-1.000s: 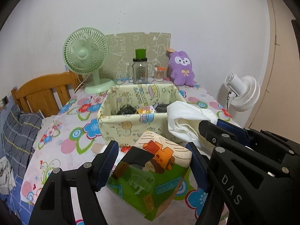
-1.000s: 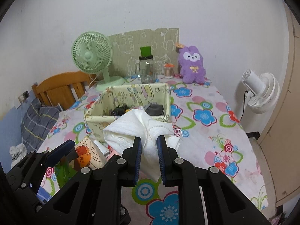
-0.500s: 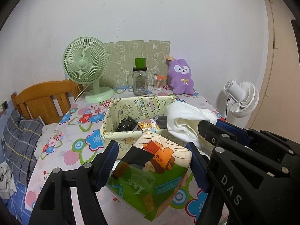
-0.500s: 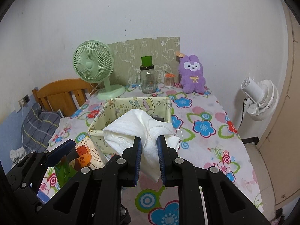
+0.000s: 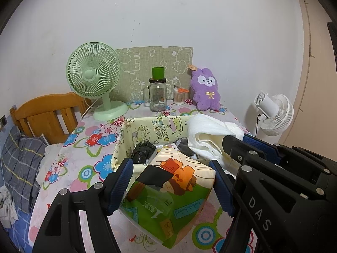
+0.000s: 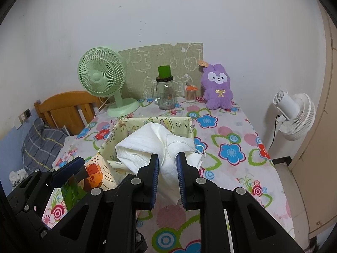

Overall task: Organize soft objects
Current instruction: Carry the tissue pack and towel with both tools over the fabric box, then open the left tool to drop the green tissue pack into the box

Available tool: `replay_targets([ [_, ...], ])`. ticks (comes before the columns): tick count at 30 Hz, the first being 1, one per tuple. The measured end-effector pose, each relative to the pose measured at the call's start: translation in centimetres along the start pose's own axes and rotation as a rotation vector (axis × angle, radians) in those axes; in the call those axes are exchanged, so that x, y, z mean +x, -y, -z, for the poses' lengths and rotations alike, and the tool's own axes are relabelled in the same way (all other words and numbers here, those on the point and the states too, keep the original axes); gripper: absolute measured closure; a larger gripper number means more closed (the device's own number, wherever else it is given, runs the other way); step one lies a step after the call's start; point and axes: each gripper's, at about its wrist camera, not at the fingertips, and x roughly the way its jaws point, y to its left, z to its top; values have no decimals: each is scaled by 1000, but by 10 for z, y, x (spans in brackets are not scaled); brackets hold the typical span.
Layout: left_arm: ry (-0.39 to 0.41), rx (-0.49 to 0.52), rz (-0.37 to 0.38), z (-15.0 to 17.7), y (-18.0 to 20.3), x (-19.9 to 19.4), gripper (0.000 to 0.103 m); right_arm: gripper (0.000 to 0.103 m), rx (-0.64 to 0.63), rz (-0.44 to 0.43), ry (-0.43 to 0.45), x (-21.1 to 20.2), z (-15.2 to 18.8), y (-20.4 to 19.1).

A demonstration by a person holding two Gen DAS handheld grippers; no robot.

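My left gripper (image 5: 171, 168) is shut on a soft tissue pack (image 5: 168, 191) printed with cartoons, held in the air just in front of a yellow fabric storage box (image 5: 126, 139). My right gripper (image 6: 167, 161) is shut on a bunched white cloth (image 6: 155, 143), held over the near right corner of the same box (image 6: 111, 139). The cloth also shows in the left wrist view (image 5: 208, 135). The box holds dark items (image 5: 143, 151). A purple plush bunny (image 6: 218, 86) sits at the back of the table.
A floral tablecloth (image 6: 231, 151) covers the table. At the back stand a green desk fan (image 6: 101, 80), a glass jar with a green cup on top (image 6: 166, 94) and a cotton swab jar (image 6: 190, 93). A white fan (image 6: 294, 113) stands off the right edge. A wooden chair (image 5: 46, 113) stands left.
Both grippers have risen and tilted up with their loads. The box now appears lower and nearer beneath them. Both grips are unchanged.
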Motion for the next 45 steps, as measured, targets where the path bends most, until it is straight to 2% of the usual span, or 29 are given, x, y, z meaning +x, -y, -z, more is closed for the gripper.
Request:
replay_targets([
  [11, 6, -3, -11, -23, -6, 27, 28, 83, -2, 1, 6, 26, -21, 1],
  [28, -16, -10, -21, -38, -18, 75, 28, 83, 1, 10, -14, 75, -40, 3],
  [38, -42, -20, -50, -41, -32, 110, 27, 83, 8, -24, -49, 113, -46, 0],
  [45, -83, -30, -49, -38, -37, 130, 22, 83, 10, -35, -93, 136, -43, 0],
])
